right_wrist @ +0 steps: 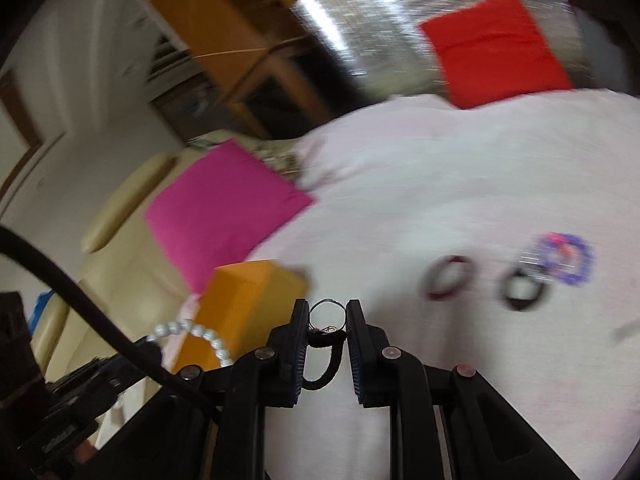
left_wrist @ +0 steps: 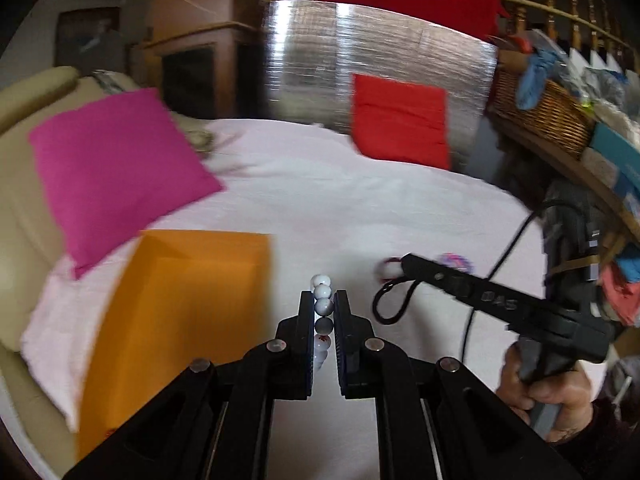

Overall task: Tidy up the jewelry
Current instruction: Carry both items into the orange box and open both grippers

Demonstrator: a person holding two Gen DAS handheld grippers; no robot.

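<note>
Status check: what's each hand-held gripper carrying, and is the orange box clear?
Left hand-held gripper shut on pearl bracelet. Right hand-held gripper shut on black cord ring. Orange box unobstructed.

Both pictures were evenly and softly lit, bright enough for strong colours and with no hard shadows on the white bedcover (left_wrist: 360, 208). The silver foil panel (left_wrist: 376, 76) at the bedcover's far edge threw back streaks of glare. Motion blur smeared both views, more so the right wrist one, where the rings (right_wrist: 448, 278) near the bedcover's right edge were only smudges. The gripper fingers close to each lens stayed sharp. Fisheye bending curved straight lines towards the rims, and every corner fell away into black.
</note>
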